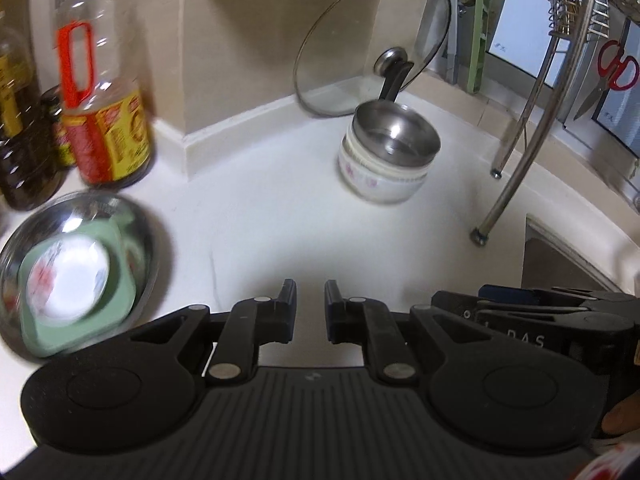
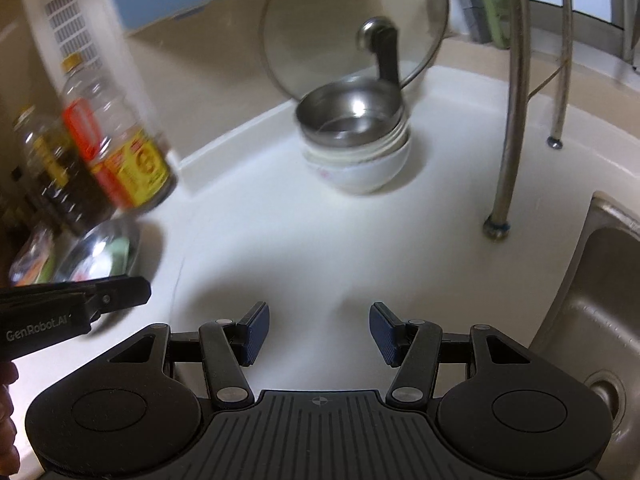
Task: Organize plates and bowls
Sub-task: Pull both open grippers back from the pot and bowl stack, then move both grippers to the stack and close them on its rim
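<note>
Left wrist view takes in the white worktop (image 1: 280,208), the largest thing here, with a broad bare stretch running from the tongs up to the raised back edge along the wall. At its right edge the steel sink (image 2: 600,280) drops away, and two legs of a metal dish rack (image 2: 516,100) stand on the worktop between the sink and the back corner. A glass pot lid (image 1: 372,40) leans upright in that corner. Just in front of it, touching or nearly so, sits the stack of bowls (image 1: 386,156): white bowls below, a steel bowl (image 2: 350,114) nested on top. Oil bottles (image 1: 104,100) crowd the left edge, and near them a wide steel bowl (image 1: 76,264) holds a pale green plate with a small white dish on it, blurred. The left tongs (image 1: 310,304) hover low over bare worktop, fingers drawn narrow with a small gap, holding nothing. The right tongs (image 2: 319,332) hang beside them, fingers spread wide, also holding nothing, well short of the stack.
</note>
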